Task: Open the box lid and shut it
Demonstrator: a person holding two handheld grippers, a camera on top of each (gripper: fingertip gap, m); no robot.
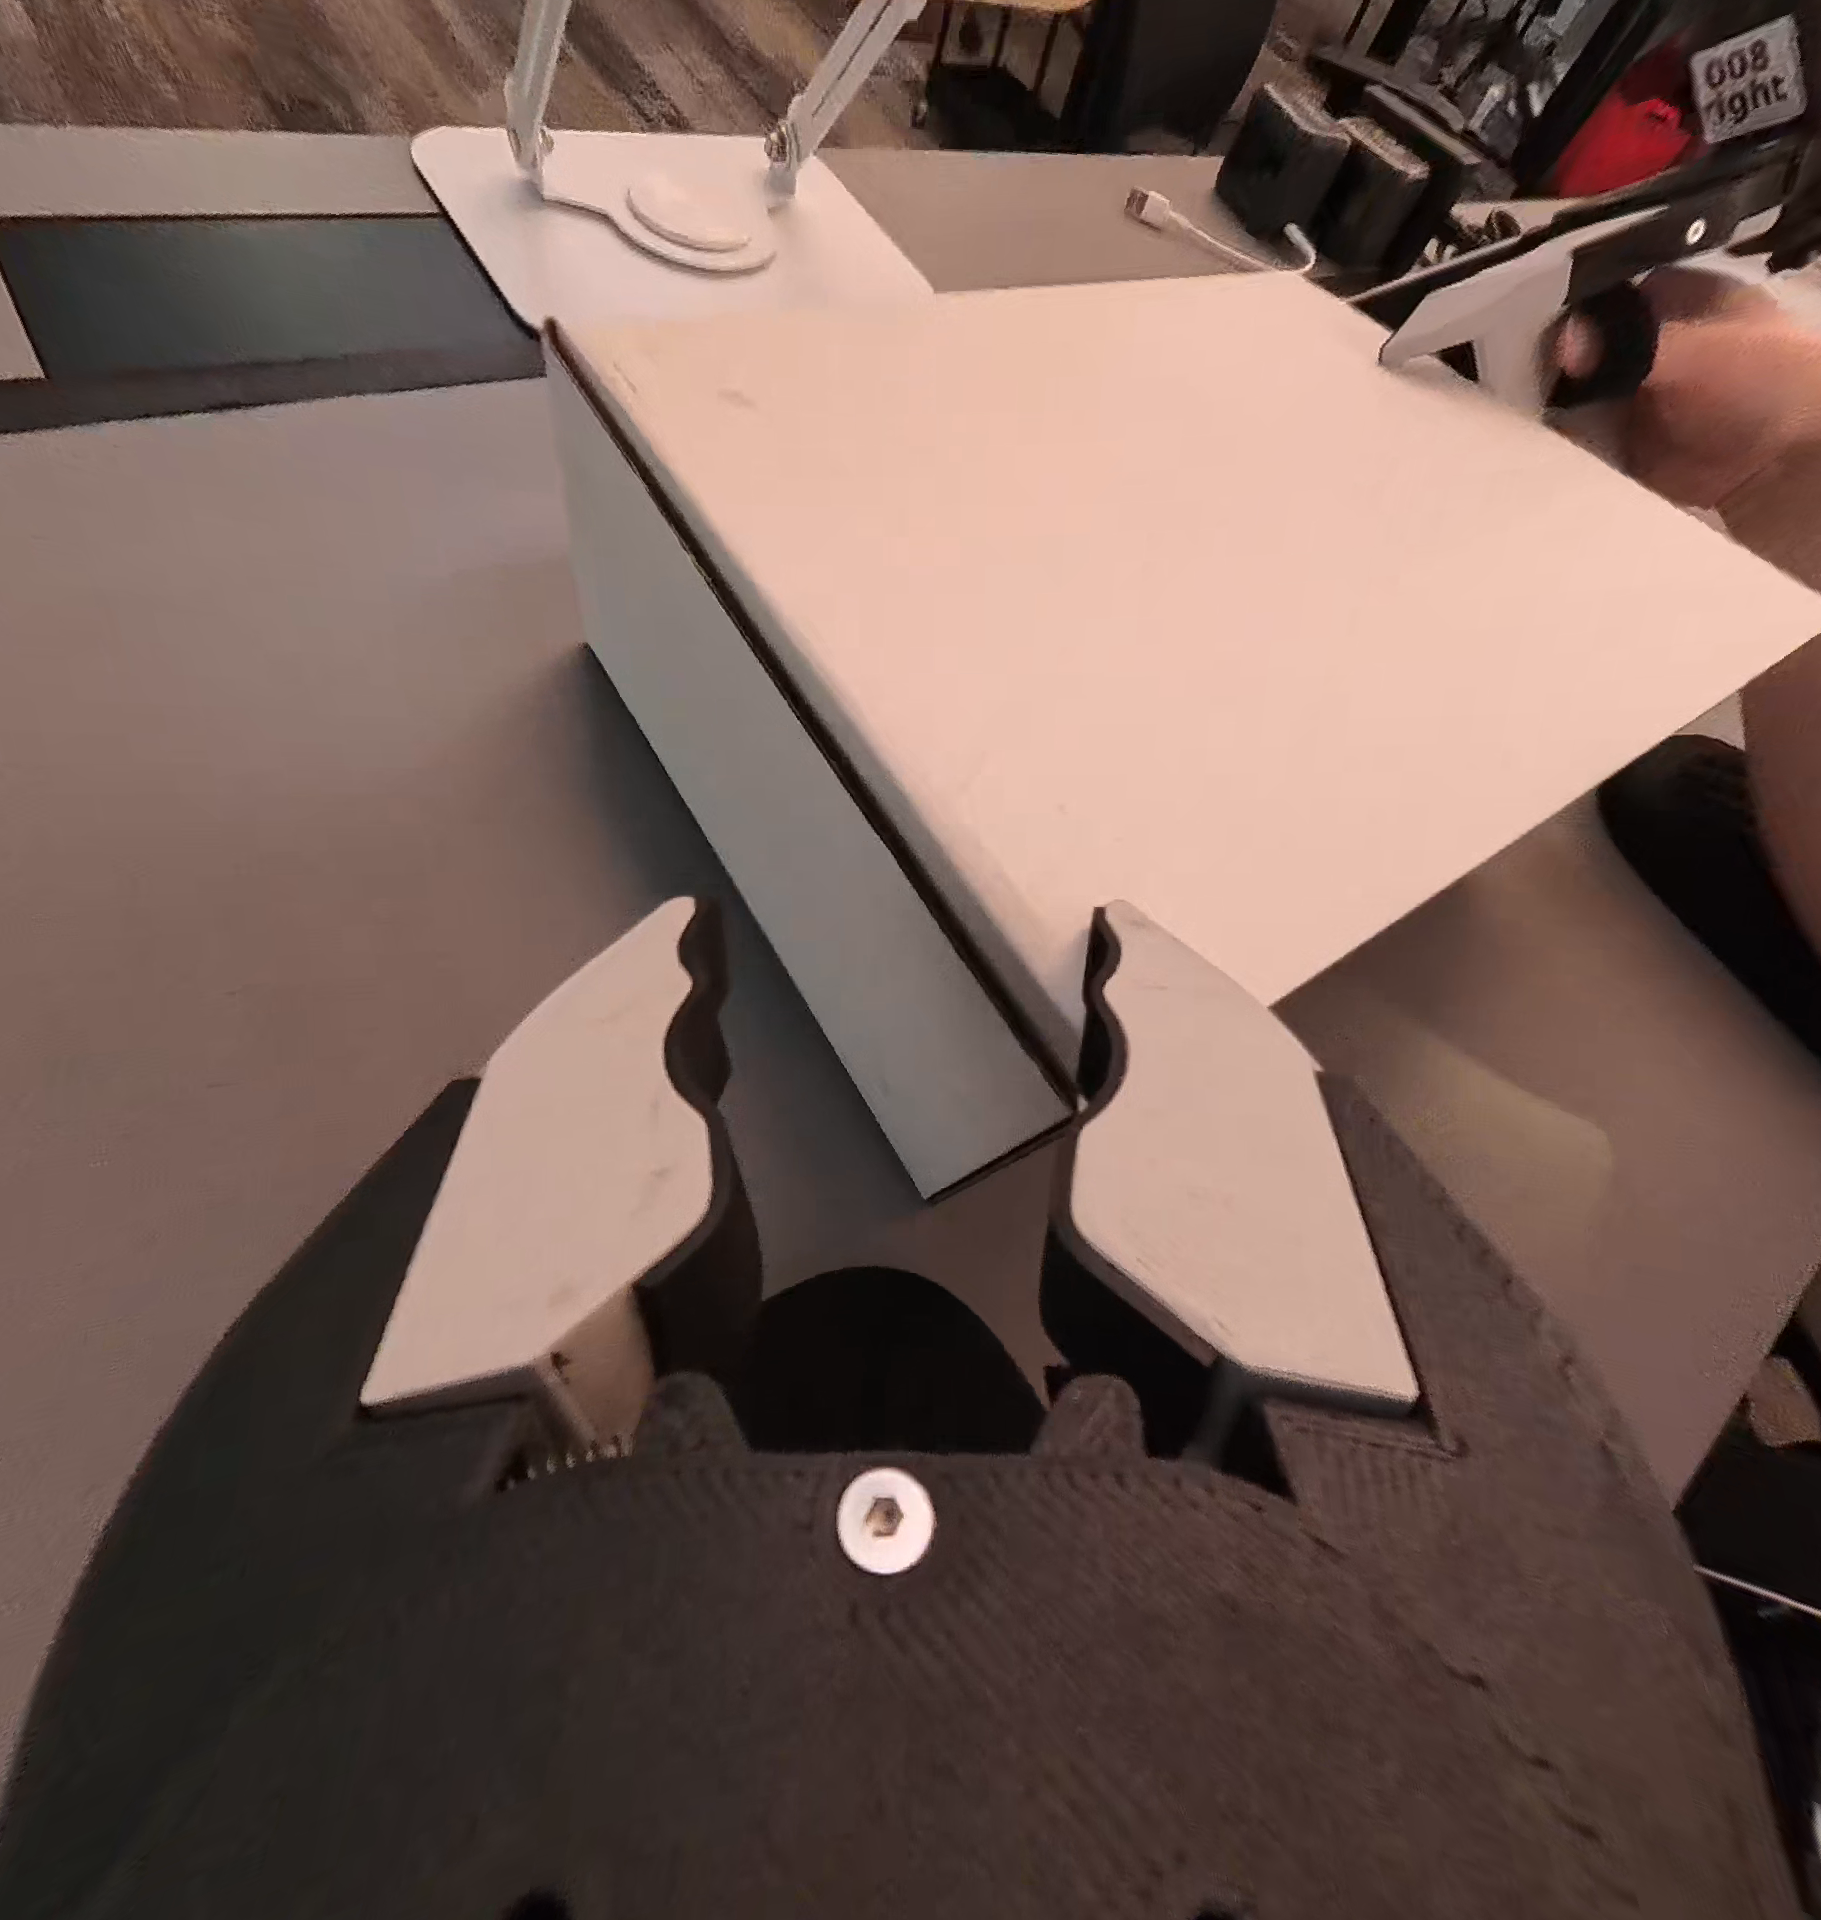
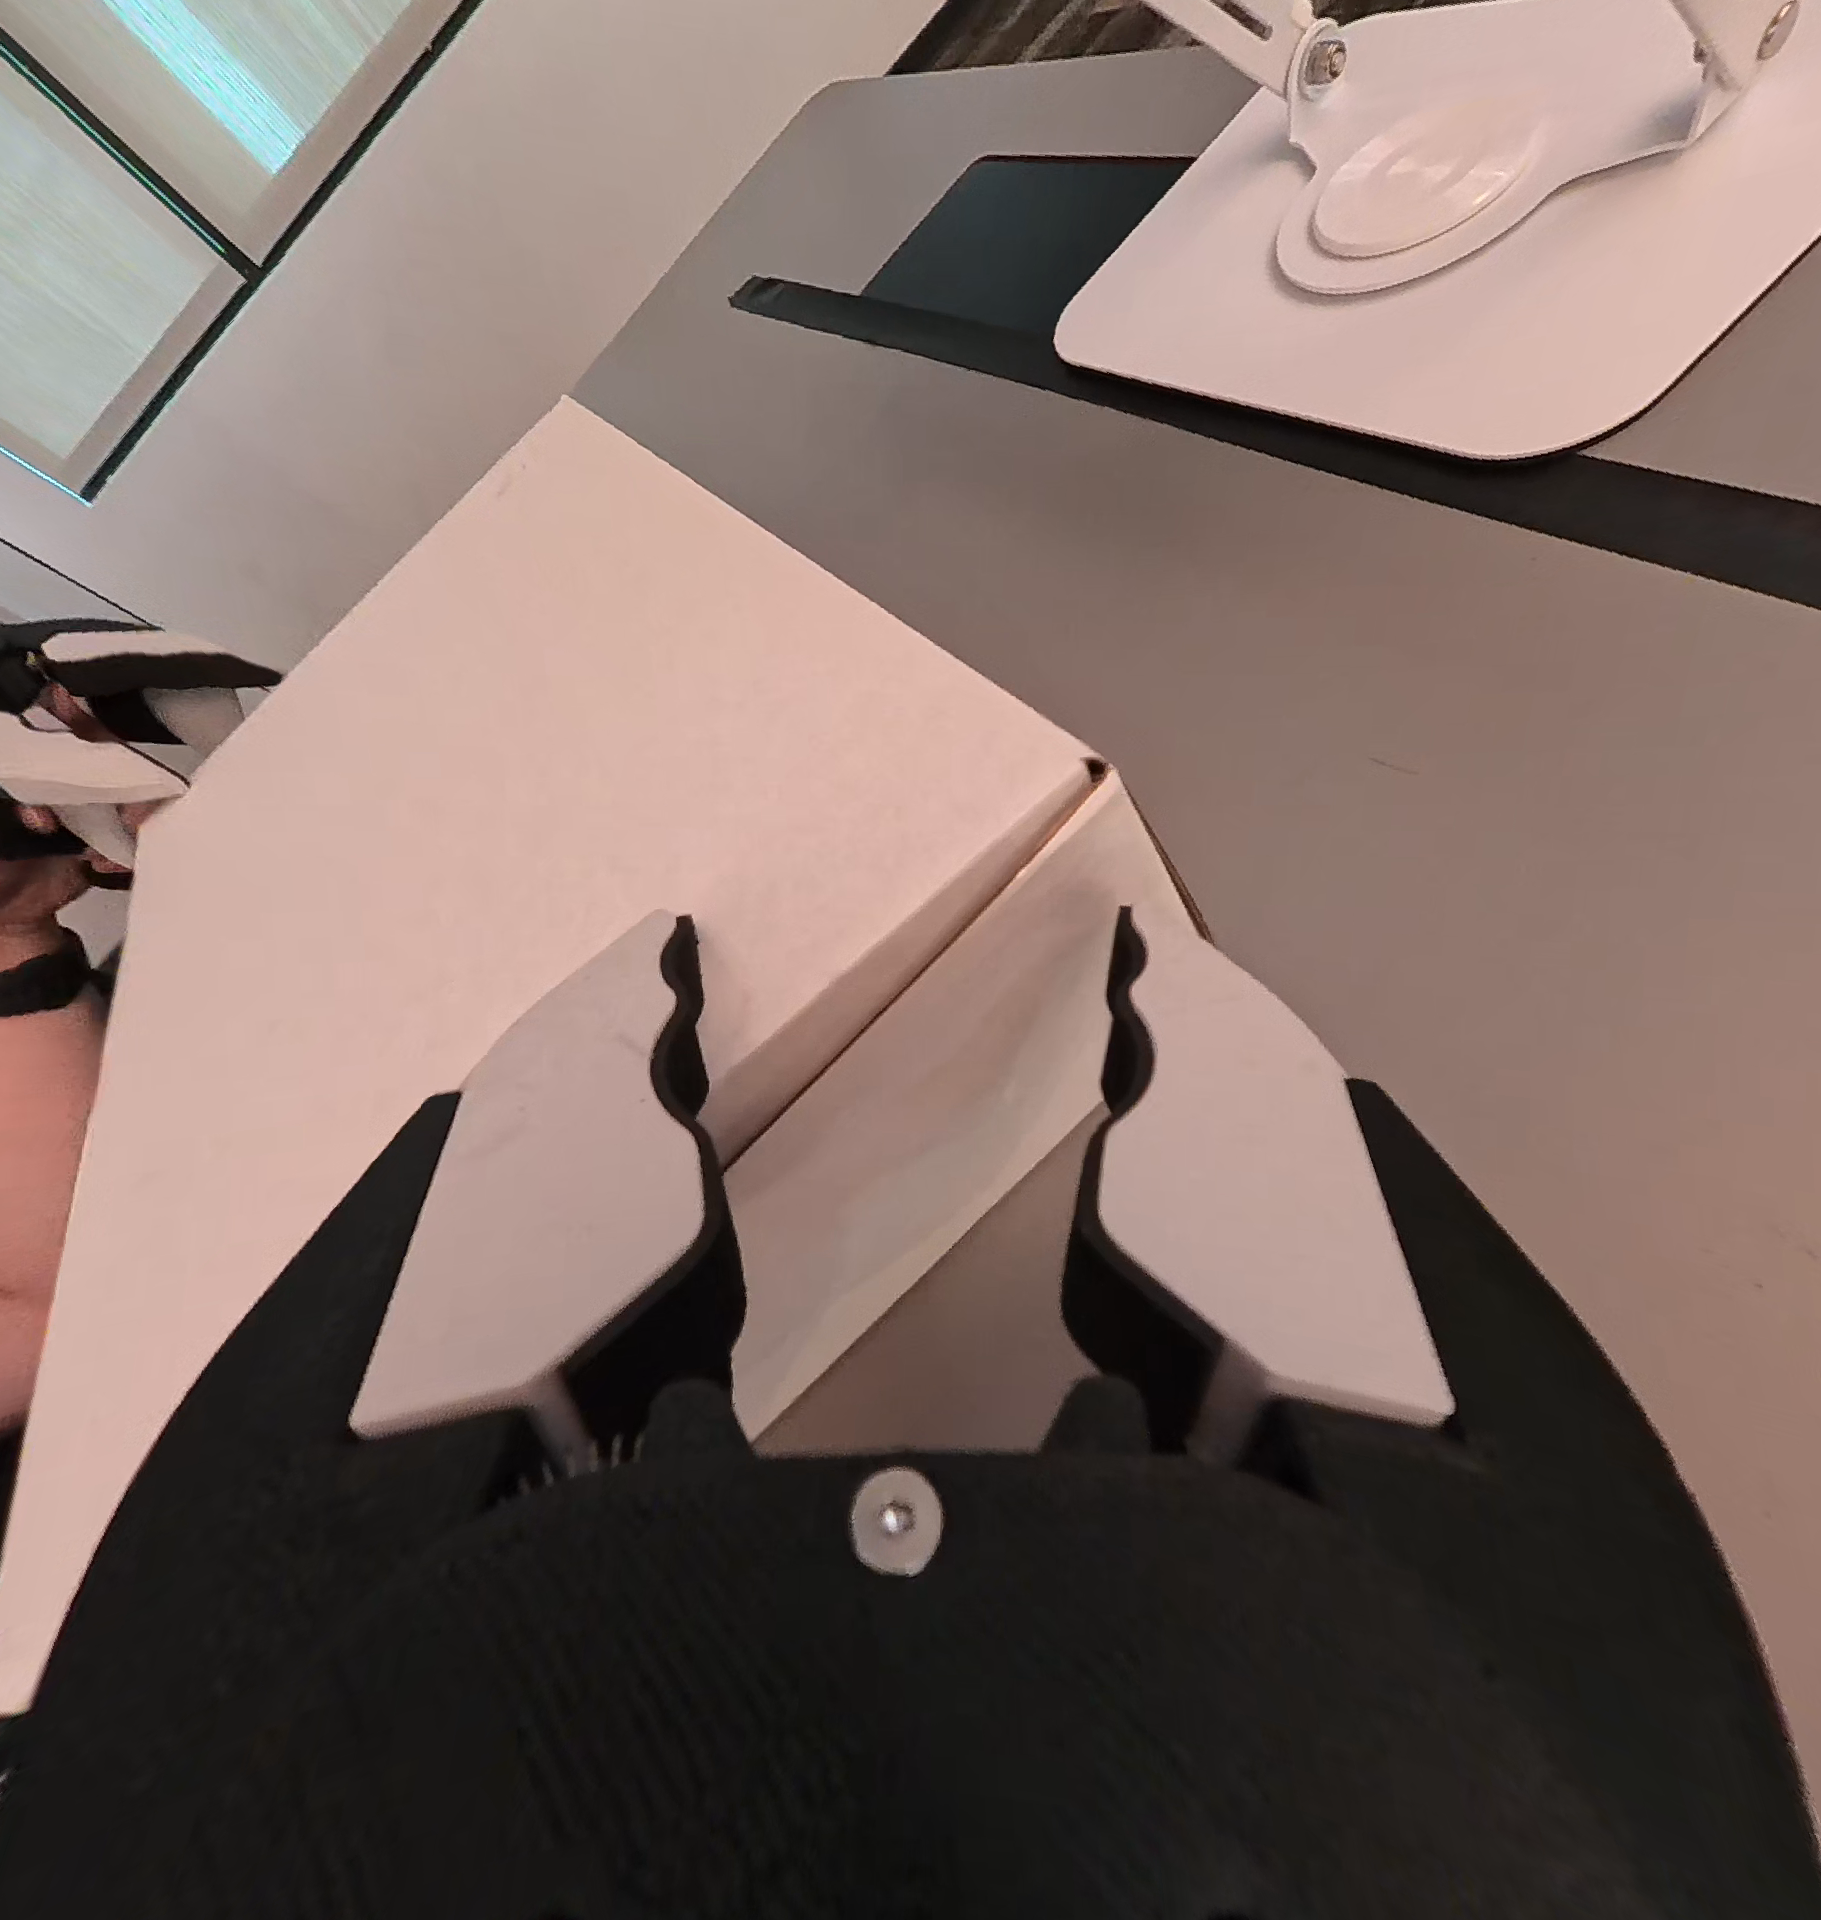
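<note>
A flat white box (image 1: 1145, 623) lies on the grey table (image 1: 210, 727). Its lid rests down on it, with a thin dark seam along the top edge of the side wall (image 1: 781, 831). My left gripper (image 1: 898, 920) is open and empty, and its fingers straddle the box's near corner. My right gripper (image 2: 903, 923) is open and empty over the lid (image 2: 470, 831) and the side wall (image 2: 937, 1143), astride their seam. The right gripper also shows in the left wrist view (image 1: 1457, 332) at the box's far right corner. The left gripper shows in the right wrist view (image 2: 106, 727) at the far side.
A white stand base (image 1: 677, 218) sits on the table just behind the box and also shows in the right wrist view (image 2: 1457, 229). A dark recessed panel (image 1: 262, 291) lies at the back left. A white cable (image 1: 1218, 234) and black gear (image 1: 1332, 177) are at the back right.
</note>
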